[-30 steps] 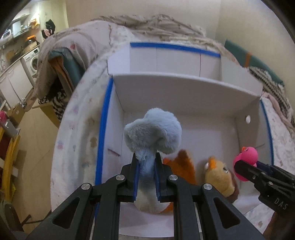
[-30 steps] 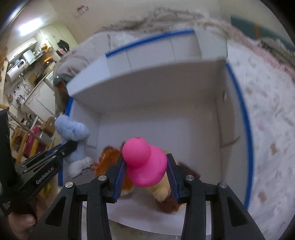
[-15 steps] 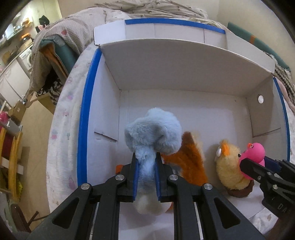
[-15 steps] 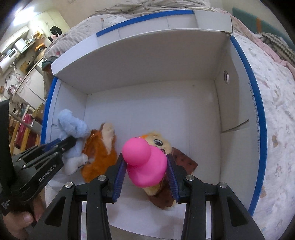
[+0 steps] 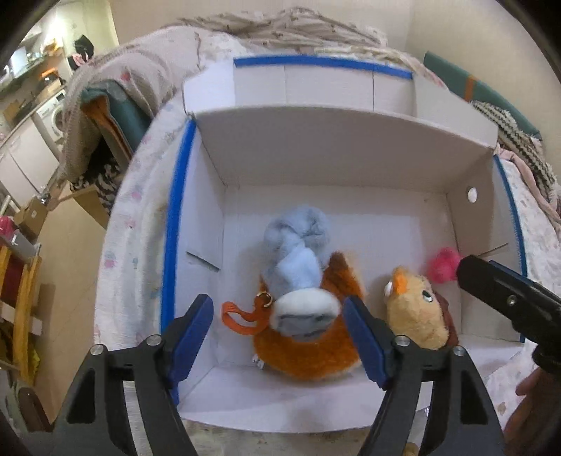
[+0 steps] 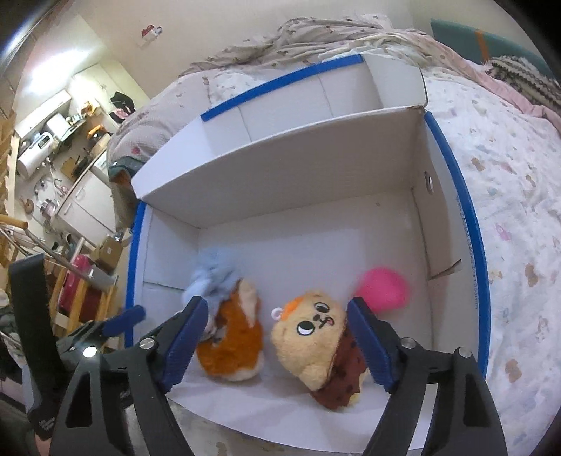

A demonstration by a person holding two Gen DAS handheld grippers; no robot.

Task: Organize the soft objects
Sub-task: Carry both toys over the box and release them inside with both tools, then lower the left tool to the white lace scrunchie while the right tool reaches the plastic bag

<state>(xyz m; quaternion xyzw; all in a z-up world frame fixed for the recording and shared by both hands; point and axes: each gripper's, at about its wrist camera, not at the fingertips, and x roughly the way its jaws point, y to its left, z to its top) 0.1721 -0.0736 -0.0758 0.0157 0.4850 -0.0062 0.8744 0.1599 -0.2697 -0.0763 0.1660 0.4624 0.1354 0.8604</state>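
Observation:
A white cardboard box [image 5: 336, 147] with blue-taped edges lies open on a bed. My left gripper [image 5: 278, 336] is open above the box's near side. A light blue plush [image 5: 298, 256] lies free on an orange plush [image 5: 308, 336]; it also shows blurred in the right wrist view [image 6: 210, 277]. My right gripper [image 6: 273, 336] is open. A pink toy [image 6: 384, 287], blurred, is free beyond its right finger, beside a tan plush [image 6: 315, 333]. The pink toy [image 5: 443, 268] and tan plush [image 5: 417, 312] show in the left wrist view too.
The box [image 6: 287, 175] sits on a patterned bedspread [image 6: 508, 196]. A rumpled blanket [image 5: 280, 31] lies behind it. A chair with draped clothes [image 5: 105, 115] stands to the left, with kitchen units [image 6: 52, 133] beyond.
Both grippers have opened. The blue plush has left the left gripper and dropped onto the orange plush. The pink toy has left the right gripper and is falling into the box.

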